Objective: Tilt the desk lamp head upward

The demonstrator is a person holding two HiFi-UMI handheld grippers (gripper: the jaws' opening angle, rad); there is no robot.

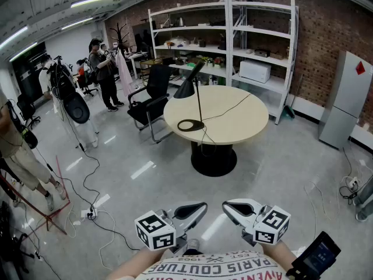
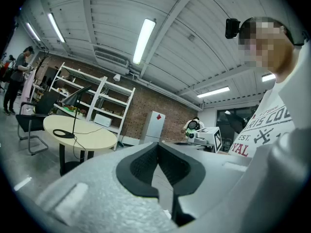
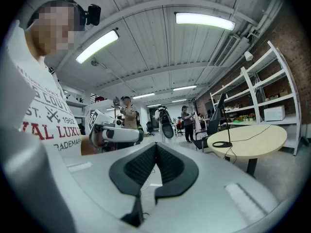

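A black desk lamp [image 1: 199, 101] stands on the round beige table [image 1: 239, 124] across the room, with its cone head [image 1: 187, 87] tilted down to the left and its ring base [image 1: 190, 125] on the tabletop. A black cord runs from it over the table. Both grippers hang near my body, far from the lamp, tips turned toward each other. My left gripper [image 1: 203, 205] is shut with nothing in it, and so is my right gripper [image 1: 225, 206]. In the left gripper view the lamp [image 2: 74, 116] is small at far left; in the right gripper view the lamp [image 3: 224, 123] is at right.
A black office chair [image 1: 150, 101] stands left of the table. White shelving [image 1: 233, 34] lines the brick wall behind, and a grey cabinet [image 1: 344, 101] stands at right. Cables [image 1: 87, 194] trail over the floor at left. People [image 1: 104, 69] and a stand [image 1: 70, 101] occupy the left side.
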